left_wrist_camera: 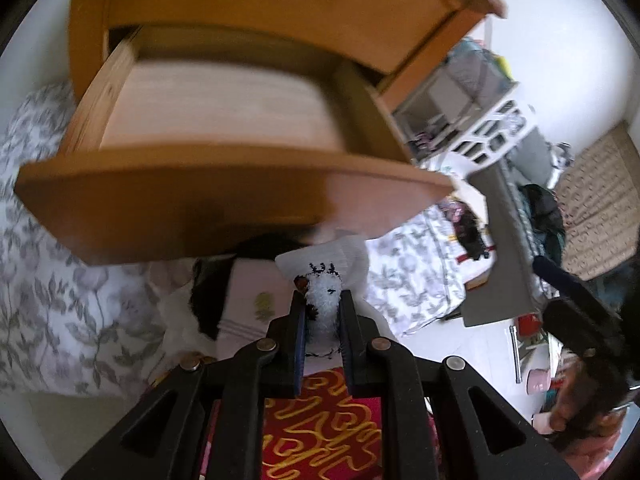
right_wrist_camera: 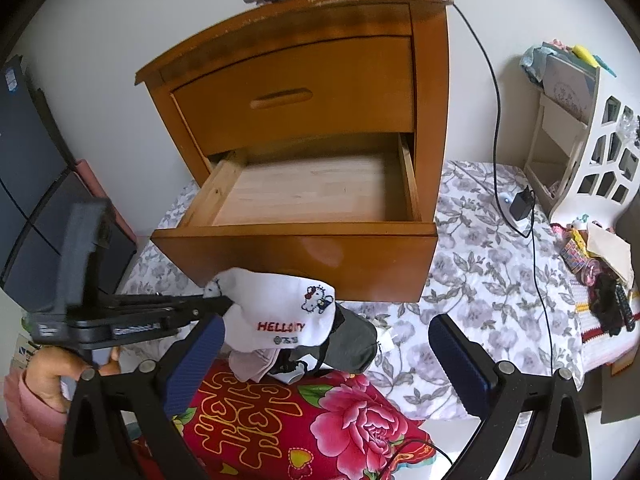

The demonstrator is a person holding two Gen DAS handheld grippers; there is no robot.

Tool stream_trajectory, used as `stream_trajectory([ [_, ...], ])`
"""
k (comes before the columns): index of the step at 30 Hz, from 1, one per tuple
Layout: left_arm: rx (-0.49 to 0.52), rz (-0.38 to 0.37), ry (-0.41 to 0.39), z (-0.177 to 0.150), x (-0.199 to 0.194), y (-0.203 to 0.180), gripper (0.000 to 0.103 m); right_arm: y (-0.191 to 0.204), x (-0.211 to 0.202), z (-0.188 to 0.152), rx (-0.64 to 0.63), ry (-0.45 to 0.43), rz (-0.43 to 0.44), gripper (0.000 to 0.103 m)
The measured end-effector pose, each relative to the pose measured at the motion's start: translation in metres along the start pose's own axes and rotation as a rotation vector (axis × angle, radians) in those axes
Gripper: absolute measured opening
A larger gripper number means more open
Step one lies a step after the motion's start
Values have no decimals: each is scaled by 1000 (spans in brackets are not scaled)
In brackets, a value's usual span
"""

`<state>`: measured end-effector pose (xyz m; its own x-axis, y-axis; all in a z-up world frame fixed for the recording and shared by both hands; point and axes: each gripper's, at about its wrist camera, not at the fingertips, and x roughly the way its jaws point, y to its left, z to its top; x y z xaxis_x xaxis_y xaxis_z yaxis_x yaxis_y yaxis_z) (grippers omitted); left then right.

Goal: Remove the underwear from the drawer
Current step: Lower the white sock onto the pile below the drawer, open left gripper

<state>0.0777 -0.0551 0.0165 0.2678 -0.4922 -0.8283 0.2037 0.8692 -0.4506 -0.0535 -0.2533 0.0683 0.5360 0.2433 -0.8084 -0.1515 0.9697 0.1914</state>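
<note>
The left tongs (right_wrist_camera: 218, 300) pinch white underwear (right_wrist_camera: 280, 312) just in front of the open drawer (right_wrist_camera: 296, 256), above a clothes pile (right_wrist_camera: 344, 344), while the right tongs (right_wrist_camera: 324, 356), gaping wide and holding nothing, hover just behind it.

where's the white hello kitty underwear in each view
Left wrist view: white underwear low centre, pinched in the left gripper, just below the open drawer's front.
Right wrist view: it hangs left of centre from the left gripper, over a pile of clothes.
Shared landmark: the open drawer.
</note>
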Motion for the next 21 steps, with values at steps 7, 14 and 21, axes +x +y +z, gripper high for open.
stream_trajectory([
  [7,-34,87,47,0,24,24,16,3,22,3,-3,45,1,103],
  [14,-84,118,100,-1,46,45,16,5,41,7,-5,83,-1,103],
  [21,-90,113,139,1,64,47,16,8,57,9,-13,119,-1,103],
])
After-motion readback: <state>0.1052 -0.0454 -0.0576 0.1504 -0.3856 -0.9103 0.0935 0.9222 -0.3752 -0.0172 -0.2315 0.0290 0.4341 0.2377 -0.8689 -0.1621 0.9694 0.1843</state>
